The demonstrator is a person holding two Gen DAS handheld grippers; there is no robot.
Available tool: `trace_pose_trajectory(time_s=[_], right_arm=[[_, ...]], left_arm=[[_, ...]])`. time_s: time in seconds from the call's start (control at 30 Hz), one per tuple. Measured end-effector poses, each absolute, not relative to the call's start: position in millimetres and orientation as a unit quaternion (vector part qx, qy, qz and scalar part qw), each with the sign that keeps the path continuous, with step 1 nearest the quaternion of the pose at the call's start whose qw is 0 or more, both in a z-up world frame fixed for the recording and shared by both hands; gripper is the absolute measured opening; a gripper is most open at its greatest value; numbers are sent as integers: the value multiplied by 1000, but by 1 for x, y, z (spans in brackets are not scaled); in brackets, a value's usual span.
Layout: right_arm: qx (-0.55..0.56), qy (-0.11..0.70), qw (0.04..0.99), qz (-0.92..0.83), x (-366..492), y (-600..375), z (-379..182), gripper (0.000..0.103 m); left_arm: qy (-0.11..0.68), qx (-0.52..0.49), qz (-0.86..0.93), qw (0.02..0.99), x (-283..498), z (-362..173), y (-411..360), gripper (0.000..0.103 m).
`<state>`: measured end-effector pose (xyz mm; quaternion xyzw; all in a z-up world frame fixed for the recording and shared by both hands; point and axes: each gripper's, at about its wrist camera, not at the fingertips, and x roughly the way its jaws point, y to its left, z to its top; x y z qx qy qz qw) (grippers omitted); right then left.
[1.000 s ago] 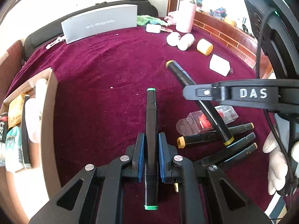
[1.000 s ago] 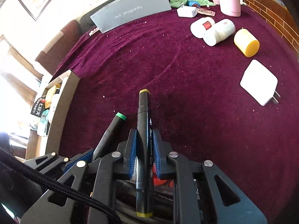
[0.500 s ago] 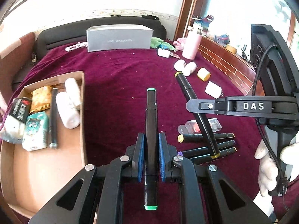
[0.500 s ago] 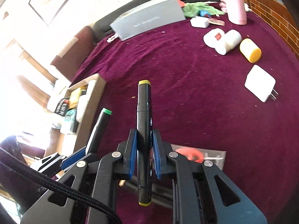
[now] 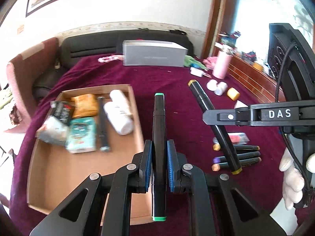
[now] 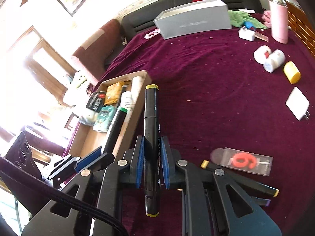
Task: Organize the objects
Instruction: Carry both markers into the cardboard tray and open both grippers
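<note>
Fingers [image 5: 170, 164] of both grippers still clamp markers; cardboard box [image 5: 135, 106] now nearer

Maroon cloth [image 5: 167, 78] (black markers [image 5: 239, 154]).

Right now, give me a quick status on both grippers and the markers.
Left gripper shut on green-capped marker. Right gripper shut on yellow-capped marker. Cardboard tray partly filled; nothing blocking it. Loose markers left on cloth.

cloth [image 6: 216, 90]: maroon velvety | tray [image 5: 59, 169]: matt cardboard | markers [image 5: 242, 153]: glossy plastic
</note>
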<state>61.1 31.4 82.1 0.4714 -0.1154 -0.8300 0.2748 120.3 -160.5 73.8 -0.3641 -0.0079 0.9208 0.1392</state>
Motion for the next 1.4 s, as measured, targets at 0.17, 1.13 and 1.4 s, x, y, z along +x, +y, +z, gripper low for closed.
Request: trace_pose_trajectory(time_s=[0.17,1.13,1.4], right_arm=[[481,-108,298,-818,56,-5,83,14],[556,-72,322,-763,35,-130,14,15],[547,-53,310,-776,40,-134,14,15]], left_arm=[[-37,-367,924,99,116,69,-210,12],[-78,-422,902,43,85,12,-304,12],[-87,-424,900,42,83,9,-305,12]])
